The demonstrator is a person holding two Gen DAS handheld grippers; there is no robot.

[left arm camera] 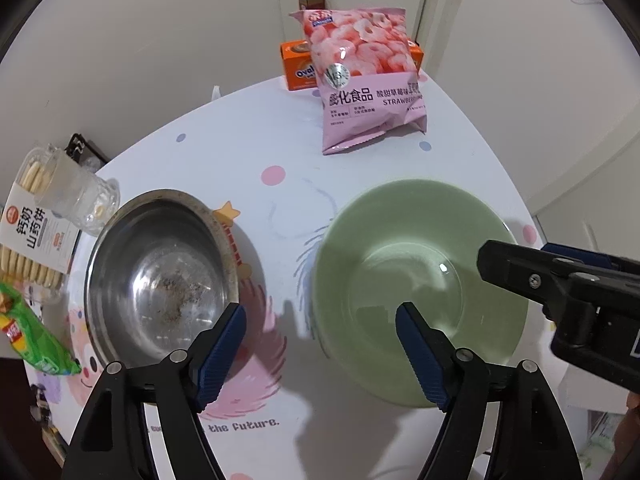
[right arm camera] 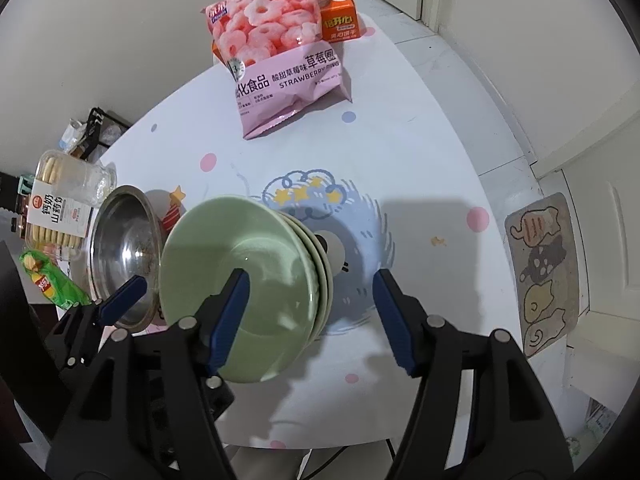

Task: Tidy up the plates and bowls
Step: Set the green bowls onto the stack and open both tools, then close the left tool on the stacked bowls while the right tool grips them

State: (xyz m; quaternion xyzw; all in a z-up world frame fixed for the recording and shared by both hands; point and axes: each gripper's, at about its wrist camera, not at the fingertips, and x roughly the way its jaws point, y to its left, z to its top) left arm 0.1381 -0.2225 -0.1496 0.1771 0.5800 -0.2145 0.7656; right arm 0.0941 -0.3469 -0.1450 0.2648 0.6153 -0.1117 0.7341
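On the table (right arm camera: 420,152) sits a stack of green plates (right arm camera: 244,292), just right of a steel bowl (left arm camera: 160,276) — the two close, edges apart. Both grippers hover empty with fingers spread: the left gripper (left arm camera: 320,352) above the gap between bowl and plates, its right finger over the top plate; the right gripper (right arm camera: 310,320) over the stack's right edge. Behind stands a pink snack bag (left arm camera: 366,76) against an orange box (right arm camera: 342,16). Biscuits (left arm camera: 32,236) and a green packet (left arm camera: 36,336) lie left of the bowl.
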